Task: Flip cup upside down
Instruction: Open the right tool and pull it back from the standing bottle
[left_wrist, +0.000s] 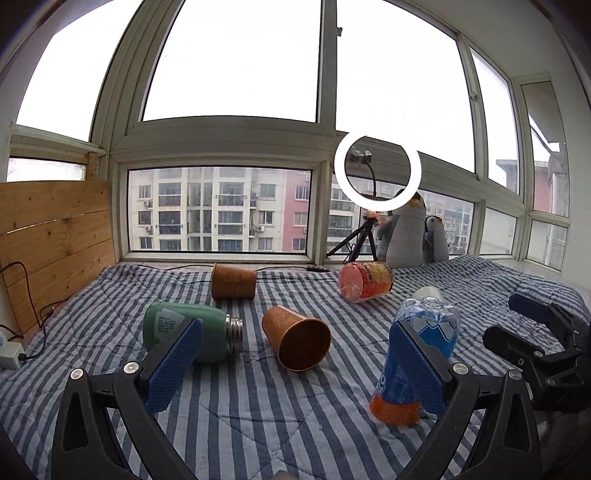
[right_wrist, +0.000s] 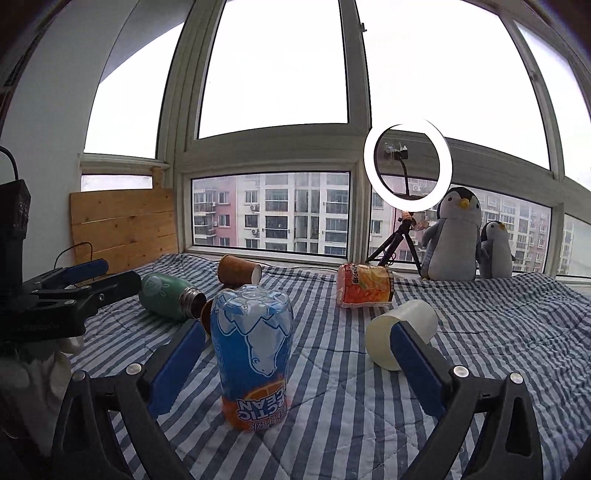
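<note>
A striped quilt (left_wrist: 240, 406) under wide windows. Left claw (left_wrist: 295, 365) gapes empty; the brown cup (left_wrist: 297, 338) lies sideways just ahead between its fingers. Right claw (right_wrist: 295, 363), released, frames an inverted bottle (right_wrist: 253, 354). Grip the cup's wall squarely, then rotate rim-down.

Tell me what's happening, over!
Both grippers, left and right, open, holding nothing. Blue cup already standing upside down. Brown cup lying sideways nearby.
</note>
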